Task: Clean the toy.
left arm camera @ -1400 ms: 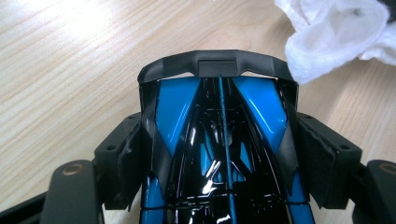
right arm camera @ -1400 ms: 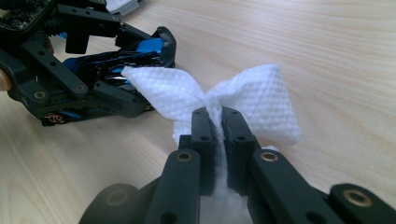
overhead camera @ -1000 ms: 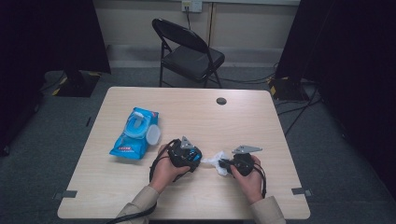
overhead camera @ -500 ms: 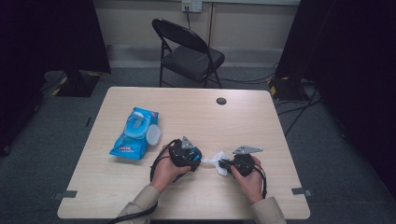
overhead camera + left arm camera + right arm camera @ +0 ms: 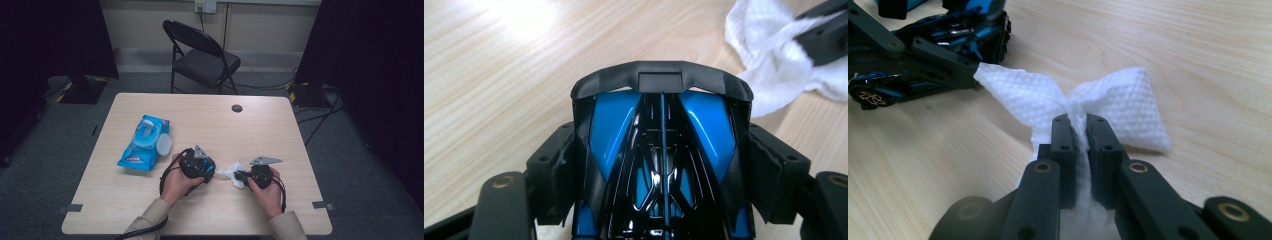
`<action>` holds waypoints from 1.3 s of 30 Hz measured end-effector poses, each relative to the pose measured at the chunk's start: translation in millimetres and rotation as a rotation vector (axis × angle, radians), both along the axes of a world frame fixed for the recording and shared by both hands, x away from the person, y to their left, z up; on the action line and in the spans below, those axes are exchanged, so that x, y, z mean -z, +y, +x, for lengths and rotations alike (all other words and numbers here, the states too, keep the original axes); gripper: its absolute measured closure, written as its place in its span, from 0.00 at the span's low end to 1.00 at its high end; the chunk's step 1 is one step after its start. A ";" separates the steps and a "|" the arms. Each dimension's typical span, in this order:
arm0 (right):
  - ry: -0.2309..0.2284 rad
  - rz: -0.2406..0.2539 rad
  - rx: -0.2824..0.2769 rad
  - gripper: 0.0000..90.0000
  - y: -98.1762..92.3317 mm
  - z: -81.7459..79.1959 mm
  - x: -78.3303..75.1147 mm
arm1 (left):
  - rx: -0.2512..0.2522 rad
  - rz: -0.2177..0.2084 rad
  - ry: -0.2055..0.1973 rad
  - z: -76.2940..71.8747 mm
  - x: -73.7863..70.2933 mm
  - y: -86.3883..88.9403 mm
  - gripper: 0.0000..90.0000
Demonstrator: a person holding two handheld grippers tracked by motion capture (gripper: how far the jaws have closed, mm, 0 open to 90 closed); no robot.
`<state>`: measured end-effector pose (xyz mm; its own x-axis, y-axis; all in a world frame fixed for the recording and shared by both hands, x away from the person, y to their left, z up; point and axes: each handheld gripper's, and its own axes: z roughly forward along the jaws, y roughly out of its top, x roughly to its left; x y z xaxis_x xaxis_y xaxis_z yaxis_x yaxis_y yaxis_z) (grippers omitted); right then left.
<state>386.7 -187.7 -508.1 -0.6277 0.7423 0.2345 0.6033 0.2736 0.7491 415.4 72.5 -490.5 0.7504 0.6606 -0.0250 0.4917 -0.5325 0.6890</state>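
Low over the table [image 5: 150, 200], left gripper [image 5: 663, 150] fingers clamp a blue-black toy car [image 5: 659, 125]; right gripper [image 5: 1081, 145] pinches a white wipe [image 5: 1128, 100].

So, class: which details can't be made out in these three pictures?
- Print on the blue wipes pack: too small in the high view.
- Front of the black-and-blue toy car: cut off by the bottom edge, left gripper view.
- Middle of the white wipe: pinched inside the right tool.

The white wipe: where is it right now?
In the high view the white wipe lies near the table's front edge, pinched by the right gripper, beside the blue toy car.
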 end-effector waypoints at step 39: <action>0.000 0.001 0.004 0.92 0.1 0.3 -0.1 | 0.034 -0.152 -0.072 -10.1 -49.0 17.1 0.29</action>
